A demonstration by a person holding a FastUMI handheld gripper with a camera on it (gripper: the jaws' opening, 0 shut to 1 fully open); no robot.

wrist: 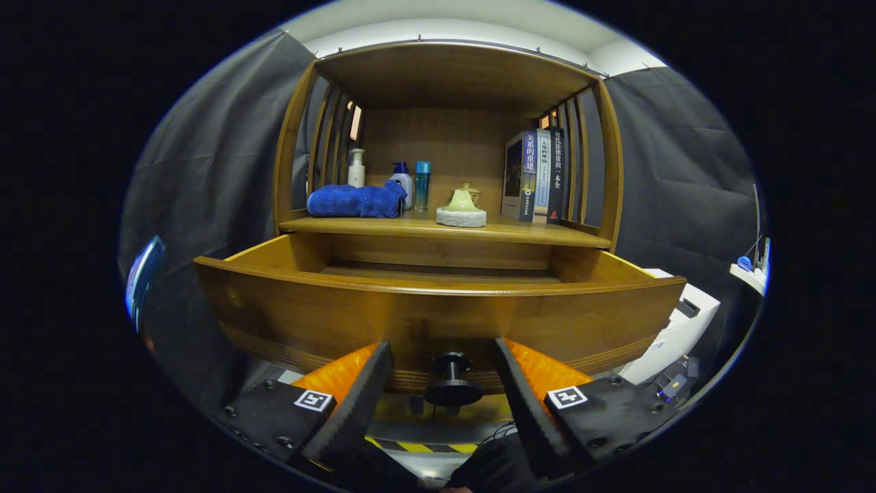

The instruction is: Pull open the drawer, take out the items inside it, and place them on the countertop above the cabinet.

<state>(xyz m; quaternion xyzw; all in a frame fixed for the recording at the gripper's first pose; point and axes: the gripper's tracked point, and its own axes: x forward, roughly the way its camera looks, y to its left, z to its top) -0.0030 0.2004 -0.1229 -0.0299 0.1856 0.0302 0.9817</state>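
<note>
Dark cloth walls, white ceiling, striped floor tape.

Gripper fingers spread apart around the pulled-out drawer's knob

white pump bottle, blue-capped bottles: shelf's back left | upright books: shelf's right edge | white box-shaped appliance: floor, right | yellow-black striped tape: floor
</note>
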